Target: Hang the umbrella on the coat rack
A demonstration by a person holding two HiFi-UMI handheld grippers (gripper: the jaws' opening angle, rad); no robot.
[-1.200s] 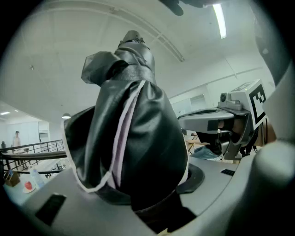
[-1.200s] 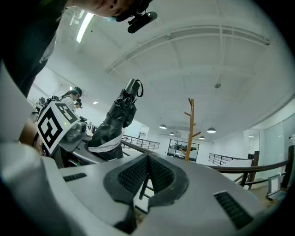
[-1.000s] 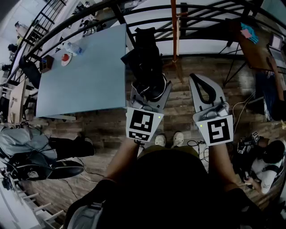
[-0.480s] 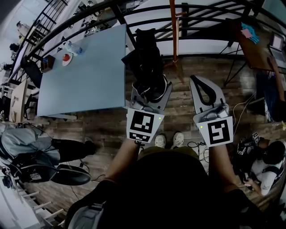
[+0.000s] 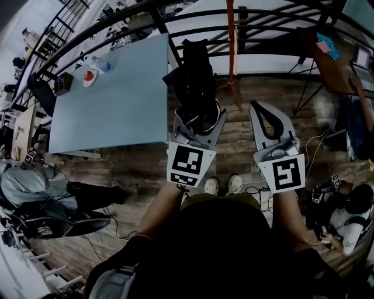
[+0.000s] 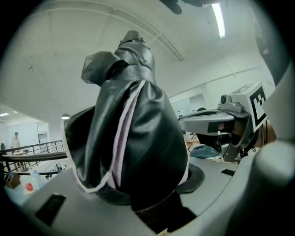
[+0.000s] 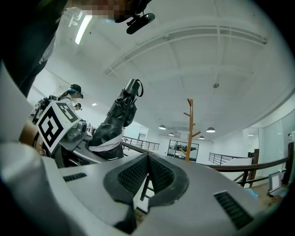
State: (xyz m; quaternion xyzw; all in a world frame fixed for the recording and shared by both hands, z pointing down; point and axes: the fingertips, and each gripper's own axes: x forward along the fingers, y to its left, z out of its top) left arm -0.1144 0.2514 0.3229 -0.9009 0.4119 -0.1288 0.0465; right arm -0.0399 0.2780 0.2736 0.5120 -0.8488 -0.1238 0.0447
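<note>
The left gripper [image 5: 200, 115] stays clamped on the folded umbrella [image 5: 193, 76], which stands upright just off the table's [image 5: 111, 99] near right corner. The right gripper [image 7: 148, 159] is empty, its jaws together. Neither has moved, so the hanging has not begun. The coat rack [image 5: 229, 35] stands ahead by the railing [image 5: 274, 17], with open floor between.

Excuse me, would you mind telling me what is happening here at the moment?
A person holds tongs in each hand. The left tongs grip a folded black umbrella that stands up from them. The right tongs are shut and empty. The wooden coat rack stands some way ahead; the umbrella is not yet hung.
</note>
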